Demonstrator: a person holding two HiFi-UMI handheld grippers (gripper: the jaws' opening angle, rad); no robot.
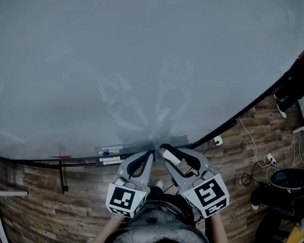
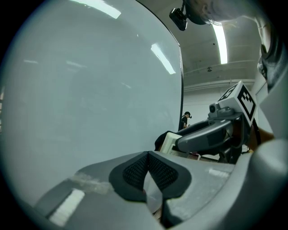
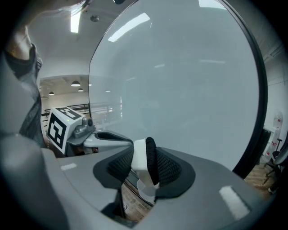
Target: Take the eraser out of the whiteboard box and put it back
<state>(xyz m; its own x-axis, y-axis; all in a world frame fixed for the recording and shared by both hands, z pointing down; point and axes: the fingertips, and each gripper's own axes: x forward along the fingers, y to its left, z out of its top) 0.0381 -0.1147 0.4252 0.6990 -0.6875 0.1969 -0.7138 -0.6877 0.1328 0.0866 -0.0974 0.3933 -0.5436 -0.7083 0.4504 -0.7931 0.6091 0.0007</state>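
The first half looks done — the right tongs clench the eraser, lifted out of the whiteboard box — so putting it back remains, while the left tongs sit pinched together, empty

Log, my view: eraser white body, blk felt side | right hand-held gripper grey shell, blk mesh-patt. pads | left hand-held gripper same grey/blk | marker cubes blk squares on white | whiteboard pale blue-grey, blk frame | floor brown wood planks
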